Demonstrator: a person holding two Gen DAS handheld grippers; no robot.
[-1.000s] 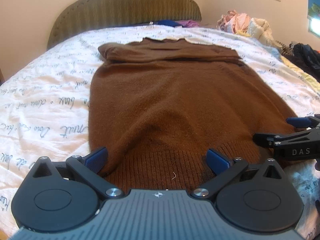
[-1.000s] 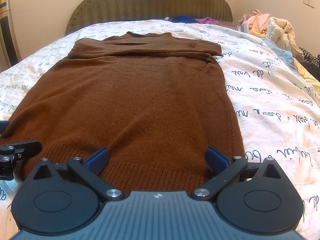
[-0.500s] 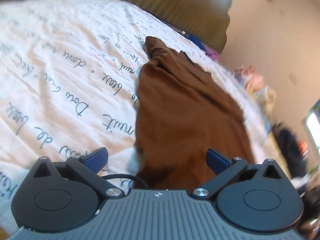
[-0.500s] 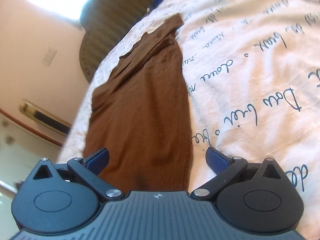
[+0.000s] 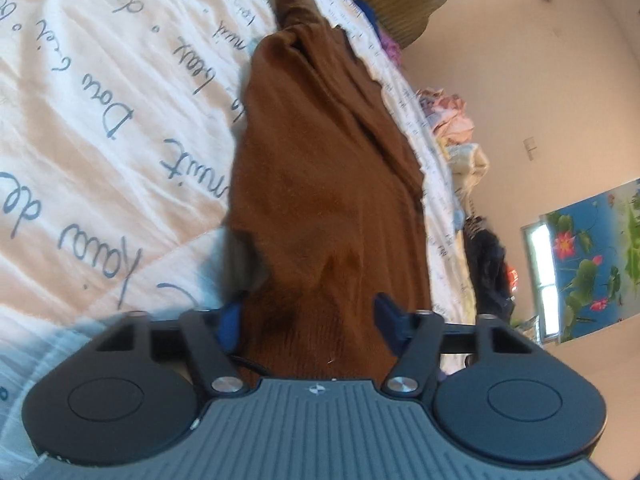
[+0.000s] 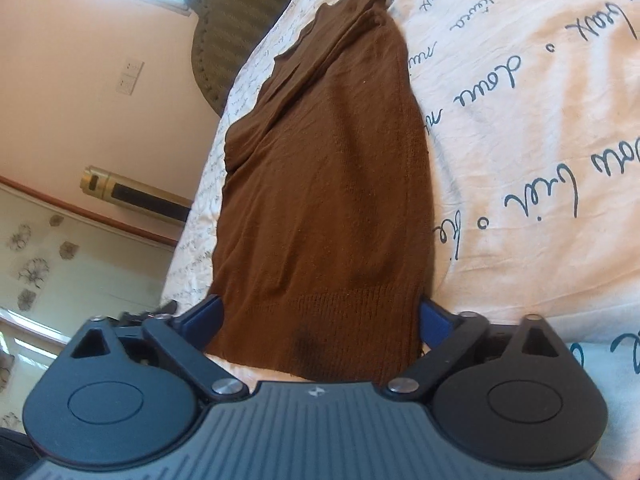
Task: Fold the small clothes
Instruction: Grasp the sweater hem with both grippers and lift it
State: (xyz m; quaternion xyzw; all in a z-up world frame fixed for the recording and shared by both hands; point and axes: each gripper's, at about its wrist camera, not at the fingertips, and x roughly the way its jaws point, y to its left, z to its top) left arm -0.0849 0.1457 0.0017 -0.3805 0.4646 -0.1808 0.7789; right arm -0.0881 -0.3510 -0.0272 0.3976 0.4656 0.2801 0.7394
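risk 1: my left tool (image 5: 308, 322) is closing with the hem of the brown sweater (image 5: 324, 168) between its pads; cloth there is bunched, so I may pinch only the top layer and the fold goes crooked.
risk 2: my right tool (image 6: 320, 318) is also closing, hem corner spanning the gap, pads not yet pressing as far as I can tell; the edge could slip out when lifted.
risk 3: pinching the bed sheet (image 6: 540, 128) along with the knit.
sweater place: flat on bed, stretching ahead of both tools, hem nearest.
count: sweater 1; tools 2; bed 1; headboard (image 6: 244, 28) 1; clothes pile (image 5: 452, 112) far right of left tool, 1.
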